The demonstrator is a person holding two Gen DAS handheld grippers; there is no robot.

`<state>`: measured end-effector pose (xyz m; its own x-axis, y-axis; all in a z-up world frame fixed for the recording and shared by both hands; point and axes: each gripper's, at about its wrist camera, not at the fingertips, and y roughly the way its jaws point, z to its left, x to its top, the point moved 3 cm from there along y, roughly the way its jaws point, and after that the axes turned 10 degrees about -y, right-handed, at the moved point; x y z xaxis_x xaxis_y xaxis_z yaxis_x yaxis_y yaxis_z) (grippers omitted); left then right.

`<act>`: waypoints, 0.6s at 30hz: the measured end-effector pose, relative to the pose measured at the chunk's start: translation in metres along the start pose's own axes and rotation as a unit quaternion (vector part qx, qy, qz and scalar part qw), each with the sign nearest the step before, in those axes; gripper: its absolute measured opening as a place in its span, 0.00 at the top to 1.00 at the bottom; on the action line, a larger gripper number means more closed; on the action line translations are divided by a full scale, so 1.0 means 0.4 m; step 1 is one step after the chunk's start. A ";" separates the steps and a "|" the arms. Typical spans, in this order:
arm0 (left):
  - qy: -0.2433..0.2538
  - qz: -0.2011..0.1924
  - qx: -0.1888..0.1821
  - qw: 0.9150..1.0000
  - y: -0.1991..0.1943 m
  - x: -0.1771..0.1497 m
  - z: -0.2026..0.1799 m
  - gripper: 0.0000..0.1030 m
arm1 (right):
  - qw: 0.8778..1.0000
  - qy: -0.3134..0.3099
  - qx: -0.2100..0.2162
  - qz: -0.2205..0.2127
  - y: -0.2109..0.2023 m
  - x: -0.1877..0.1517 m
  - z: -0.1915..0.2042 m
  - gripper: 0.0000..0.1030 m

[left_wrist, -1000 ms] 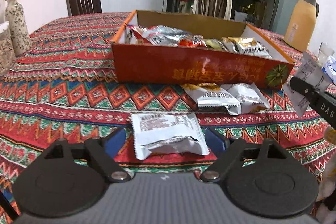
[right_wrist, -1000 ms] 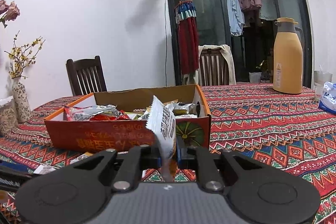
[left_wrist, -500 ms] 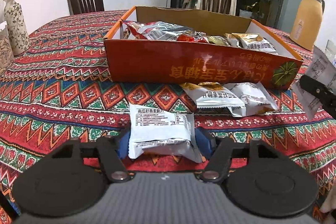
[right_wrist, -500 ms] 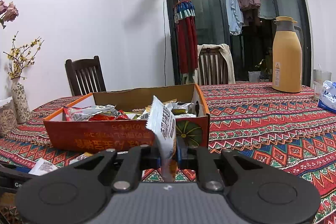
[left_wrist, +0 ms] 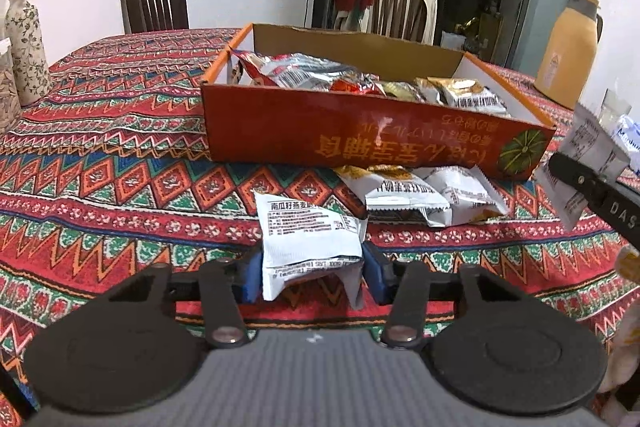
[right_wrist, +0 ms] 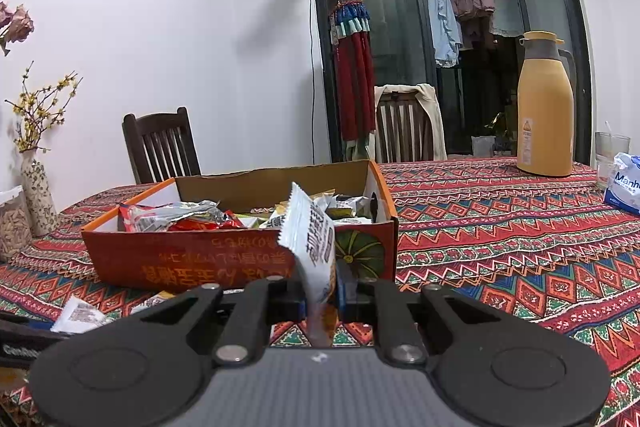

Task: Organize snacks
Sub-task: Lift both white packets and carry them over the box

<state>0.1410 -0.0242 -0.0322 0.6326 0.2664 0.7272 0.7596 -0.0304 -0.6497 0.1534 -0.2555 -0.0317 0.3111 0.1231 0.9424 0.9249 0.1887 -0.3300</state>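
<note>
My left gripper (left_wrist: 313, 275) is low over the patterned tablecloth. Its jaws are closing, and its blue pads press both sides of a white snack packet (left_wrist: 308, 231), which buckles upward between them. Just beyond lie two more white and orange packets (left_wrist: 404, 191) against the front wall of the open orange box (left_wrist: 360, 135), which holds several snacks. My right gripper (right_wrist: 322, 291) is shut on a white and orange packet (right_wrist: 314, 239) held upright in front of the box's right end (right_wrist: 364, 251). That packet (left_wrist: 592, 147) also shows at the left wrist view's right edge.
A tan thermos (right_wrist: 544, 111), a glass (right_wrist: 610, 155) and a blue and white bag (right_wrist: 624, 183) stand on the table's far right. A flowered vase (left_wrist: 24, 43) and a jar (right_wrist: 12, 227) sit at the left. Two wooden chairs (right_wrist: 160, 143) stand behind the table.
The left jaws have closed in on the white packet, which went from lying flat to arching up between the pads. The right gripper and its packet have not moved.
</note>
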 end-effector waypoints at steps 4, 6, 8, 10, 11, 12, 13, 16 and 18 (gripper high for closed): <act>-0.002 -0.014 -0.012 1.000 -0.032 0.020 0.007 0.51 | 1.000 -0.008 -0.004 -0.007 -0.006 0.003 0.004 0.87; -0.001 -0.023 -0.019 1.000 -0.046 0.042 0.003 0.51 | 1.000 -0.014 -0.006 -0.006 -0.007 0.008 0.009 0.87; 0.002 -0.036 -0.026 0.999 -0.058 0.071 -0.006 0.51 | 1.000 -0.016 -0.003 -0.006 -0.009 0.020 0.013 0.87; 0.005 -0.052 -0.031 0.998 -0.069 0.100 -0.018 0.51 | 1.000 -0.013 0.003 -0.012 -0.010 0.043 0.014 0.87; 0.005 -0.057 -0.034 0.998 -0.072 0.114 -0.023 0.51 | 1.000 -0.011 0.005 -0.018 -0.011 0.057 0.014 0.87; 0.005 -0.062 -0.038 0.997 -0.074 0.131 -0.030 0.51 | 1.000 -0.011 0.008 -0.025 -0.012 0.076 0.015 0.87; 0.006 -0.069 -0.041 0.997 -0.074 0.148 -0.037 0.51 | 0.999 -0.013 0.010 -0.032 -0.010 0.095 0.018 0.87; 0.005 -0.089 -0.042 0.995 -0.068 0.206 -0.056 0.51 | 0.998 -0.022 0.013 -0.053 0.009 0.157 0.028 0.87; -0.002 -0.096 -0.044 0.994 -0.061 0.246 -0.068 0.51 | 0.998 -0.024 0.018 -0.063 0.034 0.200 0.035 0.87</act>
<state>0.1887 -0.0234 0.0613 0.4747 0.2793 0.8347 0.8765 -0.0632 -0.4773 0.1879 -0.2293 0.0385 0.1818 0.1434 0.9728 0.9472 0.2404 -0.2124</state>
